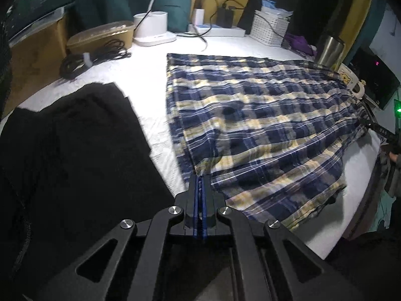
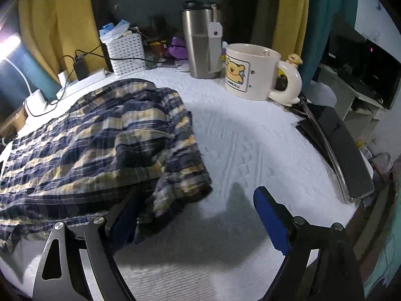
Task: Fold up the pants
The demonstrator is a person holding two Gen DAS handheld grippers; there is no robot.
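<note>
Blue, yellow and white plaid pants [image 1: 255, 125] lie spread on the white table cover [image 1: 140, 75]. My left gripper [image 1: 200, 179] is shut on the near edge of the pants, which is pinched between its blue pads. In the right wrist view the pants [image 2: 100, 135] lie bunched at the left. My right gripper [image 2: 198, 200] is open wide. Its left finger [image 2: 125, 213] is under the pants' near corner and partly hidden by it. Its right finger [image 2: 270, 215] is over bare cover.
A black cloth [image 1: 75, 155] lies left of the pants. A coiled cable [image 1: 95, 55], a brown tub [image 1: 100, 36] and a white basket [image 1: 269, 28] stand at the back. A steel tumbler [image 2: 200, 42], a bear mug [image 2: 253, 71] and a dark flat device [image 2: 335, 145] are at the right.
</note>
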